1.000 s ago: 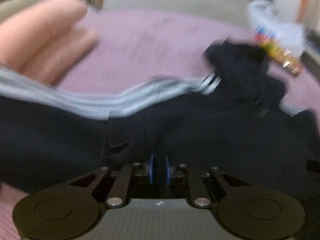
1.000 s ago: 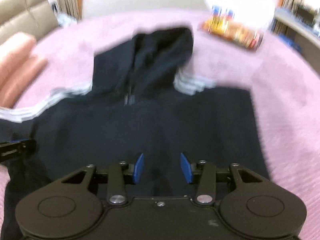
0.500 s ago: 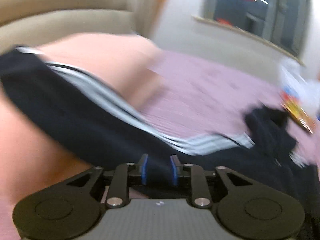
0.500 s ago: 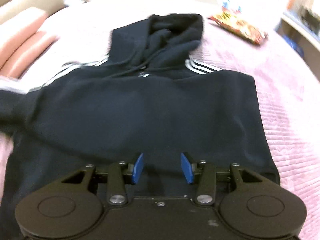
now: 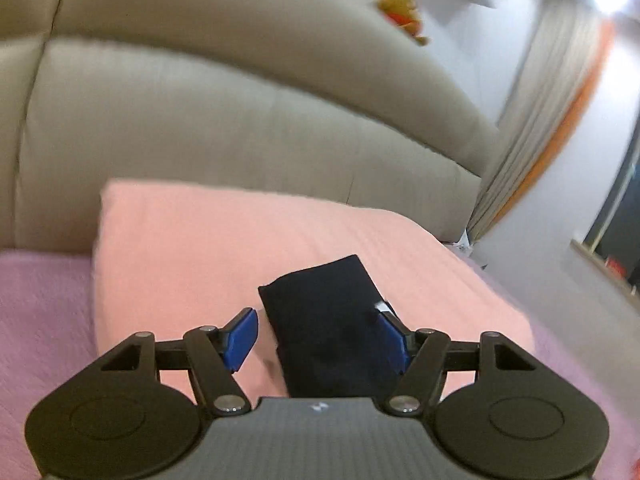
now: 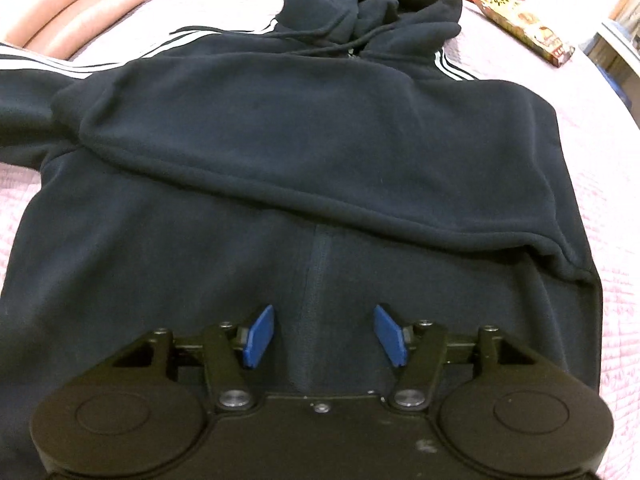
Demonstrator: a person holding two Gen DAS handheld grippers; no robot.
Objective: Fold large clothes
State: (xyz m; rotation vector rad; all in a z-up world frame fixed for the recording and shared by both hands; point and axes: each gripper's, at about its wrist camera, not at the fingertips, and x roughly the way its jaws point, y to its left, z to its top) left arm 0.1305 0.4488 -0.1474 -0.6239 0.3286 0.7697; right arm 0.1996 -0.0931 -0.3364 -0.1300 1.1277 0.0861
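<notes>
Navy fleece hoodie with white shoulder stripes [image 6: 304,128] lies flat on the pink quilted bed [image 6: 624,184], hood pointing away from the open, empty right gripper [image 6: 324,336], one sleeve folded across its chest, while its other sleeve's cuff [image 5: 332,312] stretches lengthwise over a pink pillow [image 5: 192,240] between the left gripper's [image 5: 316,334] parted fingers.

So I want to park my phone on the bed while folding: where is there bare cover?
Bare pink bedspread runs along the right edge of the hoodie, below the snack packet. A narrower strip shows under the striped sleeve spread to the left. The middle is all hoodie, and the sleeve's cuff lies on the pink pillow.
</notes>
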